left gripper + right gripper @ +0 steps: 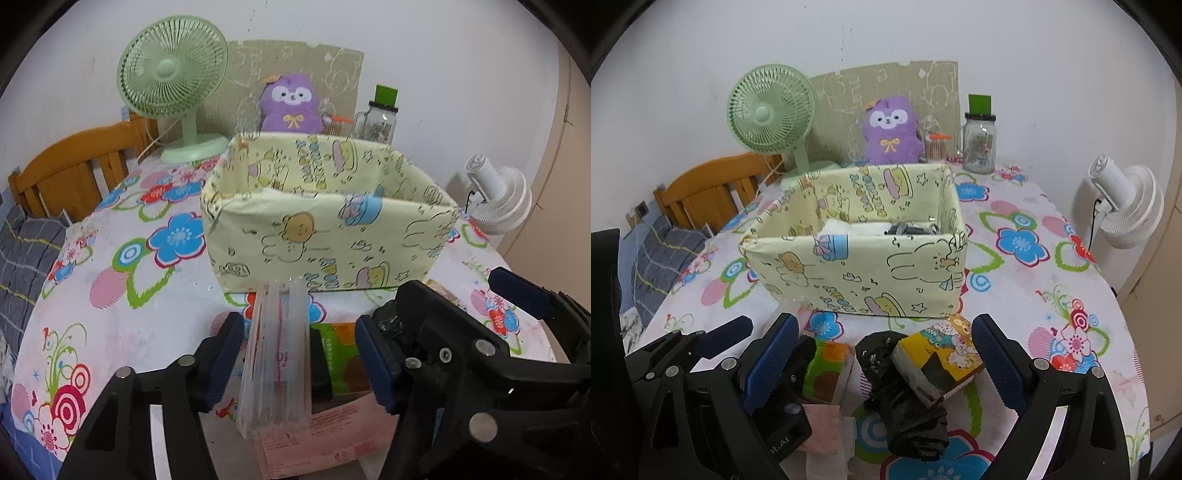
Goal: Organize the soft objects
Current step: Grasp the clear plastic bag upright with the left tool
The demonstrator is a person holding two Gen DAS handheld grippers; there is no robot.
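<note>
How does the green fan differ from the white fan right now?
The green fan stands on the floral-clothed table behind the fabric box, its grille facing the room. The white fan sits off the table's right edge, turned away and showing its back. Both are small round fans.

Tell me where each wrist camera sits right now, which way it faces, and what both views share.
Left wrist: on the left gripper, facing forward and down at a clear plastic pack between its fingers; the right gripper shows at right.
Right wrist: on the right gripper, open over a black bag and a yellow tissue pack; the left gripper shows at left.
Shared: yellow fabric box, green fan, purple plush.
</note>
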